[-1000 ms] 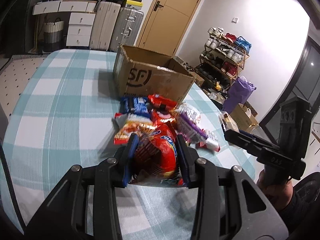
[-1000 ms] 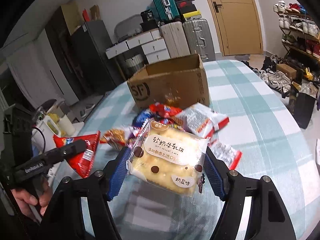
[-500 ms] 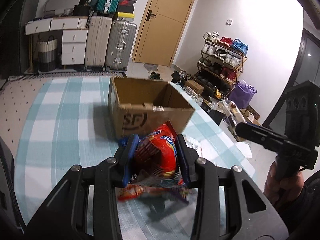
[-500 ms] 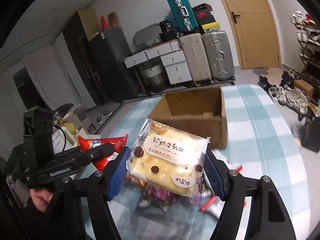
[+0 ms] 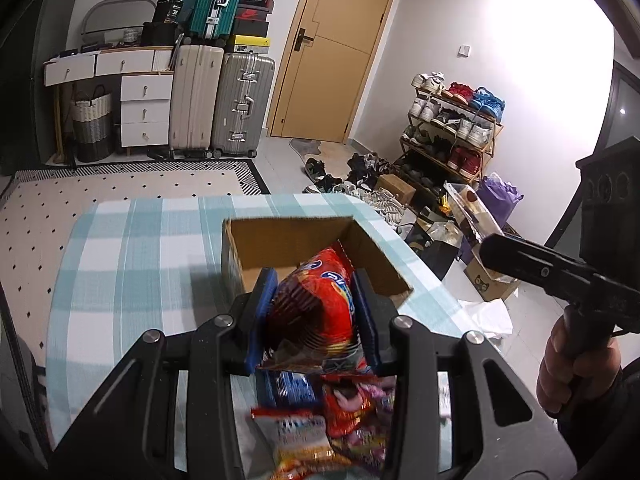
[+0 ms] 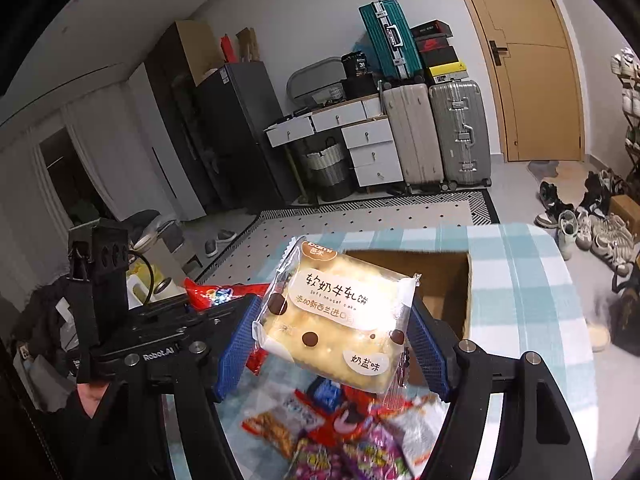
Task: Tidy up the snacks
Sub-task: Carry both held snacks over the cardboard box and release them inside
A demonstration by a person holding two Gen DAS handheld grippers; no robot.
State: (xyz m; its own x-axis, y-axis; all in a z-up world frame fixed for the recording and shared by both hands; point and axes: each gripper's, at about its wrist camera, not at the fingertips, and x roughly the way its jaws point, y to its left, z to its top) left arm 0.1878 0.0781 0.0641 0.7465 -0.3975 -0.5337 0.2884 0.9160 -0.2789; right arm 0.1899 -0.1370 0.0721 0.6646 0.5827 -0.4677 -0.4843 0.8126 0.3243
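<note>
The left gripper points forward and down, its blue pads pinching a red bag held upright between them; the bag hangs above the table, in front of the open box as the left wrist view shows it; the right gripper points the same way, tilted down, its pads pressed on both sides of a clear-wrapped cake, which lies flat and slightly skewed between the fingers; the cake is raised over the near edge of the box; loose snacks lie in a blurred heap on the checked cloth beneath both grippers, just before the box; in the right wrist view the left gripper sits to the left at about the same height, a hand below it; in the left wrist view the right gripper reaches in from the right edge, a hand wrapped round its handle, the cake seen edge-on at its tip
</note>
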